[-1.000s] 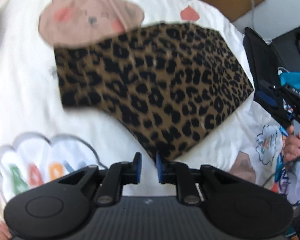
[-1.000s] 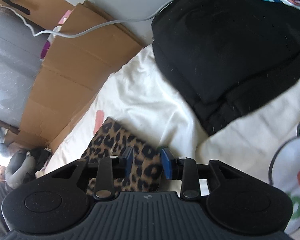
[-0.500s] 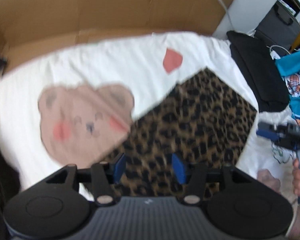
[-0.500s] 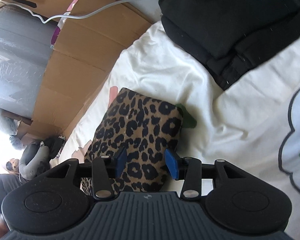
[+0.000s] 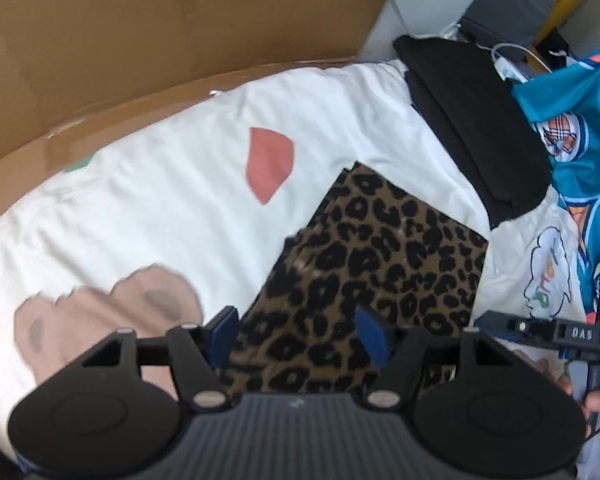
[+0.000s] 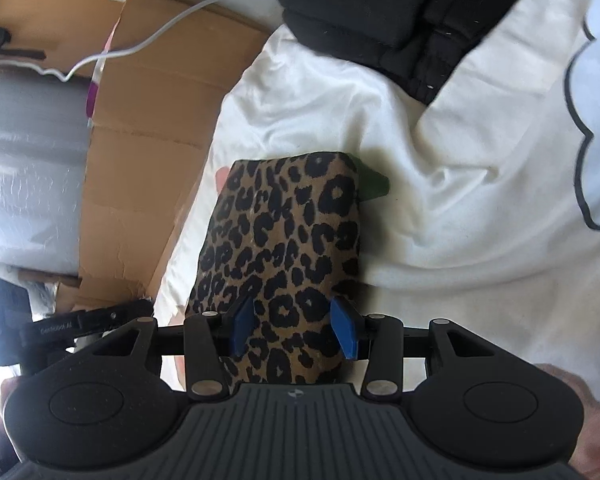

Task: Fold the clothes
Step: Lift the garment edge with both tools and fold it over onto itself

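Folded leopard garment (image 5: 376, 256) flat on bed (image 5: 148, 200); left gripper (image 5: 298, 332) and right gripper (image 6: 294, 330) above it, jaws open, empty; risk: a careless 1-layer pinch unfolds it

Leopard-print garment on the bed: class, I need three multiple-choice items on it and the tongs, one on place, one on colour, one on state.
1. The leopard-print garment lies
A. on the white bedding
B. on the cardboard
C. on top of the black garment

2. The pads of the right tongs are
A. red
B. blue
C. green

3. The left tongs are
A. shut on the garment
B. shut on nothing
C. open

Answers: 1 A, the print rests flat on white bedding; 2 B, both pads show blue; 3 C, a wide gap separates the pads.
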{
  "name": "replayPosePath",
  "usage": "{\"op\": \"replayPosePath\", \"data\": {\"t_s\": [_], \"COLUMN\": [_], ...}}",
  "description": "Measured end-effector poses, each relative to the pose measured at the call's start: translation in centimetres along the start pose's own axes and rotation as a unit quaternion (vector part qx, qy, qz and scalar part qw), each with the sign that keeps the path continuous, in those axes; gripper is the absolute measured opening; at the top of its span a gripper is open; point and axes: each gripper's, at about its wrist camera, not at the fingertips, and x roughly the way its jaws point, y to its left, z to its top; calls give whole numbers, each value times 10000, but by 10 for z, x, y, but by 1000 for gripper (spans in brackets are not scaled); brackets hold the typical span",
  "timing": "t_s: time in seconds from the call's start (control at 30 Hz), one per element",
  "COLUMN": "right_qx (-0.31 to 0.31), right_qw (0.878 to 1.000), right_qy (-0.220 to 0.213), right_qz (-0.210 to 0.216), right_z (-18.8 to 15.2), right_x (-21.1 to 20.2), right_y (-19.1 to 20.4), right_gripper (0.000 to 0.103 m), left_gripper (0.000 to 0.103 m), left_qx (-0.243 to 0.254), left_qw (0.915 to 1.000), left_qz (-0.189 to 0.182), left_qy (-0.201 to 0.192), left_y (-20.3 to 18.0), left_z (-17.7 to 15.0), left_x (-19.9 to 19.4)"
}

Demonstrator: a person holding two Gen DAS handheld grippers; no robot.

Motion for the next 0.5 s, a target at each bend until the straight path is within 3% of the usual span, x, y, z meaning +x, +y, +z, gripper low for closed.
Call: {"op": "replayPosePath", "data": {"t_s": [0.07, 0.17, 0.3, 0.37, 0.5], "right_qx": [114, 170, 172, 202, 165], "right_qw": [9999, 9997, 9995, 9993, 9991], "right_qy": [-6, 16, 61, 82, 196], "right_qz": [-80, -155, -264, -297, -341], "right_z": [-3, -8, -11, -13, -18], "right_x": [3, 8, 15, 19, 27], "right_y": [-3, -5, -5, -6, -7], "right_gripper": [51, 51, 51, 51, 51], "left_gripper": [71, 75, 76, 76, 76], "left_qx": [94, 45, -272, -451, -308], "left_qw": [10000, 9997, 9974, 9960, 9964], "left_qz": [25, -235, -471, -508, -467], "left_qy": [12, 97, 483, 574, 633], "left_y": [0, 6, 20, 26, 27], "left_z": [9, 20, 27, 26, 27], "left_x": [9, 24, 47, 56, 68]}}
